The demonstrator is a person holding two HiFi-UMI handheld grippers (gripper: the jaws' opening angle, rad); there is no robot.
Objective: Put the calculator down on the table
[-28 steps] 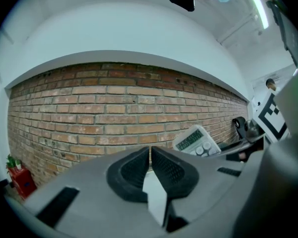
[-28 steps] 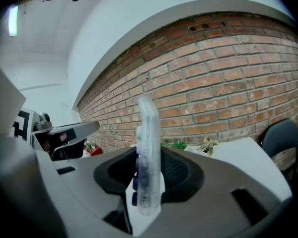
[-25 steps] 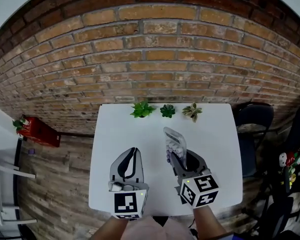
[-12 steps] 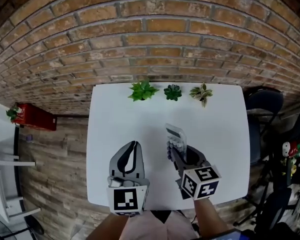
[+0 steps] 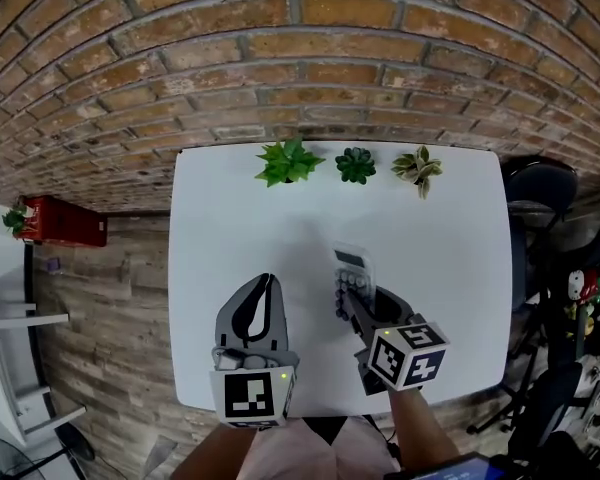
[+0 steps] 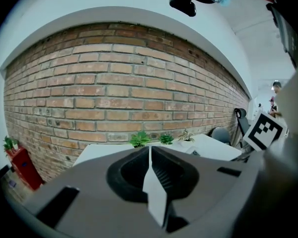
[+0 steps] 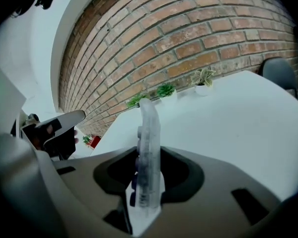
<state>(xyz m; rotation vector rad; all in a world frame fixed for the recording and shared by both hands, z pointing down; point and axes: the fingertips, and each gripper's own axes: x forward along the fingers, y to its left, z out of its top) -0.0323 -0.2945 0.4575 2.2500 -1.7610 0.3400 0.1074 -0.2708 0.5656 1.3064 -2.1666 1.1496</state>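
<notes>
A pale, see-through calculator (image 5: 349, 277) with purple keys is clamped edge-on in my right gripper (image 5: 358, 303), which is shut on it above the white table (image 5: 230, 208). In the right gripper view the calculator (image 7: 148, 152) stands upright between the jaws and points toward the far plants. My left gripper (image 5: 263, 293) hovers to the left of it over the table's near part, its jaws together and nothing in them (image 6: 150, 155).
Three small potted plants (image 5: 355, 164) stand in a row along the table's far edge, against a brick wall (image 5: 300, 58). A dark chair (image 5: 540, 188) is at the right of the table. A red box (image 5: 60, 223) lies on the wooden floor at the left.
Both grippers have sunk toward the table, the right one carrying the calculator down and rolling a little. The table fills more of the head view.
</notes>
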